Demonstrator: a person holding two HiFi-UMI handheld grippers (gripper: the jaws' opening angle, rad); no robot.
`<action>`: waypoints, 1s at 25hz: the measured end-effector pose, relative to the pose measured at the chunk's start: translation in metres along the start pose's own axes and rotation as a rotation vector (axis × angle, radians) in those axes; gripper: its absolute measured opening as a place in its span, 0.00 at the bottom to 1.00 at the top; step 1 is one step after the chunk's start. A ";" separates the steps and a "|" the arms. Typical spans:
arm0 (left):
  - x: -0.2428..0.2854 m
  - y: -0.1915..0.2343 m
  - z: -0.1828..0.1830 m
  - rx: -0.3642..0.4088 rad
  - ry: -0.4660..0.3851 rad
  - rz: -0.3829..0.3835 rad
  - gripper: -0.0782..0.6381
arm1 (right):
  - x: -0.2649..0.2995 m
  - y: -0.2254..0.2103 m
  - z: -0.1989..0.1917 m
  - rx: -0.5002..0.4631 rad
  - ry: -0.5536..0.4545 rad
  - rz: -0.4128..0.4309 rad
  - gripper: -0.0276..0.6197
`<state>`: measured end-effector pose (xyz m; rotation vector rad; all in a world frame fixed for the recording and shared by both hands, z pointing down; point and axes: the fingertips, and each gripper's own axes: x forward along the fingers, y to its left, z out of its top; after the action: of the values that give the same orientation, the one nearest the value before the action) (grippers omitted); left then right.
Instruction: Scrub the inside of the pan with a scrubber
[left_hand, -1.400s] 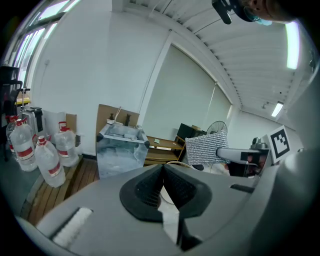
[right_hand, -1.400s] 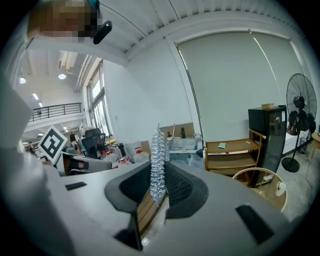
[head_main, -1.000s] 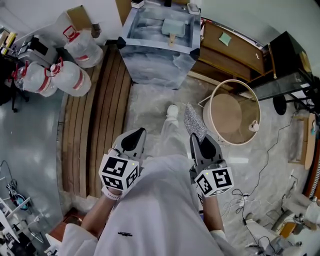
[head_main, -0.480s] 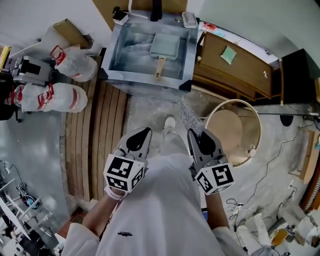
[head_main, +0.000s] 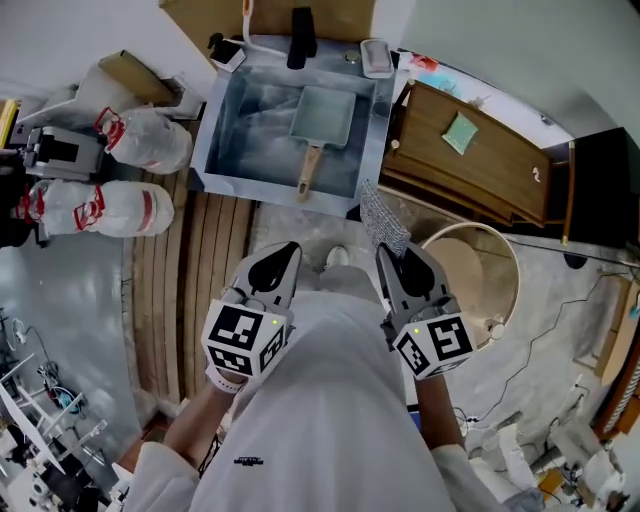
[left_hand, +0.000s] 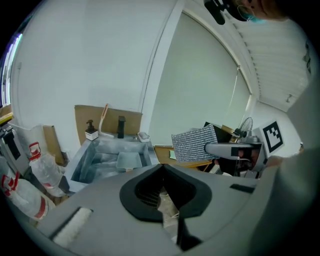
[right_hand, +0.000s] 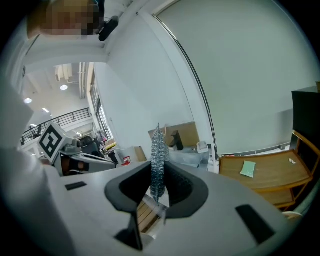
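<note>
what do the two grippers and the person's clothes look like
The left gripper and right gripper are both grey and taper to a point, with black pads lining the jaws. Each carries a white cube with black square markers at its back end. The person wears a white top.

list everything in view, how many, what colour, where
sink: one, steel grey, top centre by the wall
pan: one, grey-green with a wooden handle, inside the sink
faucet: one, black, behind the sink
wooden cabinet: one, brown, right of the sink
pad: one, green, on the wooden cabinet
round tub: one, pale wood, on the floor by the cabinet
bags: at least two, white with red marks, left of the sink
scrubber: one, silver mesh, clamped in the right gripper
left gripper: one, grey, shut and empty
right gripper: one, grey, shut on the scrubber
</note>
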<state>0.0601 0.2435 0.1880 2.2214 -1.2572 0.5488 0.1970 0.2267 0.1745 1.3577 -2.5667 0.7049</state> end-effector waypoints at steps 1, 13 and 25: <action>0.003 0.003 0.003 0.000 0.001 0.002 0.12 | 0.005 -0.002 0.003 0.000 0.000 0.000 0.14; 0.054 0.055 0.047 0.033 0.059 -0.093 0.12 | 0.088 -0.037 0.014 0.076 0.116 -0.111 0.14; 0.077 0.150 0.083 0.005 0.041 -0.186 0.12 | 0.183 -0.024 0.033 0.099 0.135 -0.232 0.14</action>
<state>-0.0256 0.0772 0.2036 2.2894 -1.0160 0.5227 0.1139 0.0643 0.2169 1.5480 -2.2515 0.8576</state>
